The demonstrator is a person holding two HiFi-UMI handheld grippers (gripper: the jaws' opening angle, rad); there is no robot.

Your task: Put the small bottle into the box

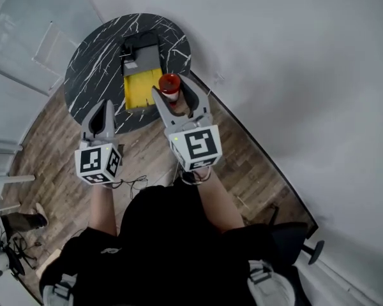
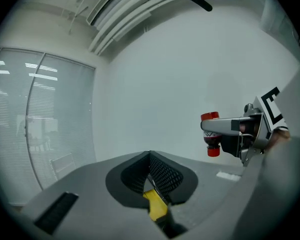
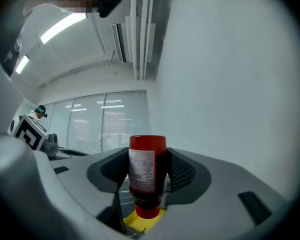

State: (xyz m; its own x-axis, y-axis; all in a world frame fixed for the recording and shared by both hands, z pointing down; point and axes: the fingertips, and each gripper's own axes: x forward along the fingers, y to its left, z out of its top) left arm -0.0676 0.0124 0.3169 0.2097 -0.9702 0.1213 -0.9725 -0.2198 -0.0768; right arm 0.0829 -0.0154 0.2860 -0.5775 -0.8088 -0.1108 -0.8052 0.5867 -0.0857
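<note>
Two grippers are hanging over one round black marble table [image 1: 92, 62]. The right gripper [image 1: 173, 94] is clamping the one small bottle [image 1: 169, 83] between its two jaws, which are standing fairly wide around the bottle's body and pressing on both sides. The bottle is riding in the air with one red end up and, as far as the wide-angle views let me judge, its narrower red cap pointing down. It is hovering above the near right part of the single box [image 1: 139, 89], whose yellow inside is lying open on the table, with a black part at its far end. The left gripper [image 1: 105, 110] is hovering to the left over the table's near edge, its two jaws drawn together on nothing
</note>
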